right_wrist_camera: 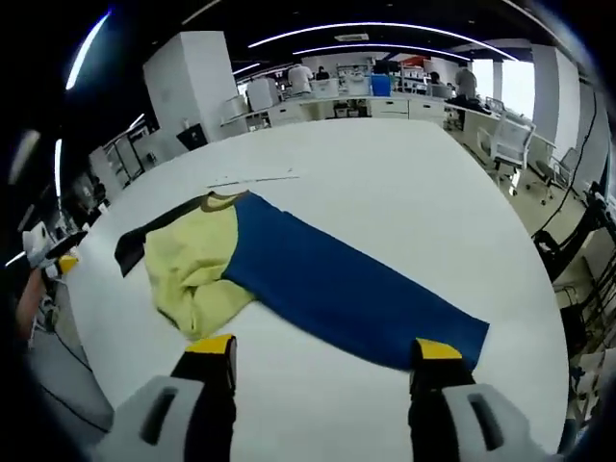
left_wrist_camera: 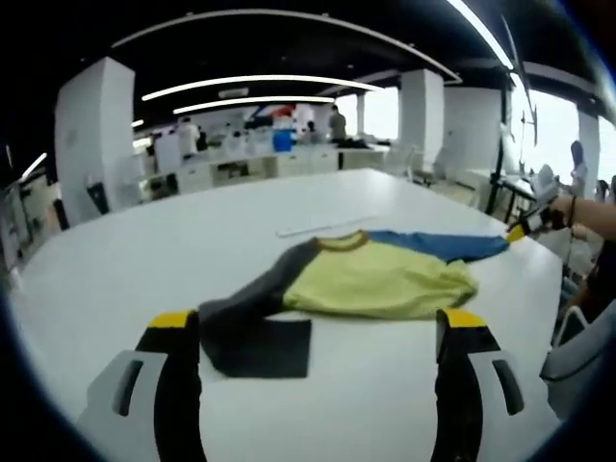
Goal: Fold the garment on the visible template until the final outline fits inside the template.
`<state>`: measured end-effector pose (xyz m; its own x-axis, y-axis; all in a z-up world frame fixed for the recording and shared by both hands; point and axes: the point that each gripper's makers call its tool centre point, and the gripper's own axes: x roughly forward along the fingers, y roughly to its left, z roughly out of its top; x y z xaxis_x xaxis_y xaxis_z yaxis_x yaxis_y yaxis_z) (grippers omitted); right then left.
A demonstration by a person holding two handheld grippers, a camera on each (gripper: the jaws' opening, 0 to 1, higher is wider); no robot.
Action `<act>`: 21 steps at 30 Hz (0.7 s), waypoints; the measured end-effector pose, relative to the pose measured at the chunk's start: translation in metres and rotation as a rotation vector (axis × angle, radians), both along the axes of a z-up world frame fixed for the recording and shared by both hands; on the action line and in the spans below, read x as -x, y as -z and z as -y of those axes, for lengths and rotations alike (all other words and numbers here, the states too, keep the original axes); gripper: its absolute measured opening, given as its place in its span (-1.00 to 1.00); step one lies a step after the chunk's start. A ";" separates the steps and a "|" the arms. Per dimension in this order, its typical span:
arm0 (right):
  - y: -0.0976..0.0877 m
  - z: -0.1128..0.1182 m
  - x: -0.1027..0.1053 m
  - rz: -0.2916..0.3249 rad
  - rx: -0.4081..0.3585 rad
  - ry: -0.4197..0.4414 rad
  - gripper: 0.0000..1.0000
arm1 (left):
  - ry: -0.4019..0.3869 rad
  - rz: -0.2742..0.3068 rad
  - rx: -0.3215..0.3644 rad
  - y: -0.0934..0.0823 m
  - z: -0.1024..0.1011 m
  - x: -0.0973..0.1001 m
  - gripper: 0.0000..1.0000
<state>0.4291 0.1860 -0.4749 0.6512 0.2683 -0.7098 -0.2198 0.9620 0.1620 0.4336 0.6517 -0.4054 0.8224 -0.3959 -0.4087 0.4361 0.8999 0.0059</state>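
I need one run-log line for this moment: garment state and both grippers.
garment: partly crumpled on white table, sleeves spread | left gripper: open, near dark sleeve | right gripper: open, near blue sleeve

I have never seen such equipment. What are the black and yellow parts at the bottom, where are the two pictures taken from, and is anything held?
No robot is here: a person holds a two-jaw gripper in each hand, and a camera rides on each one. The left gripper and the right gripper show as black jaws with yellow tips, both open and holding nothing. On the white table lies a garment with a yellow body, a grey sleeve toward the left gripper and a blue sleeve toward the right one. Each view sees it from an opposite side.
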 end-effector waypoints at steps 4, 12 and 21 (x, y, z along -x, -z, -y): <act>-0.010 -0.032 0.004 0.022 -0.001 -0.093 0.52 | 0.019 0.005 0.020 -0.002 0.008 0.002 0.98; -0.020 -0.078 0.000 0.067 -0.017 -0.246 0.53 | 0.055 0.006 0.016 -0.003 0.020 0.005 0.98; -0.018 -0.125 -0.002 0.100 -0.019 -0.363 0.53 | 0.096 0.000 0.003 -0.001 0.032 0.012 0.98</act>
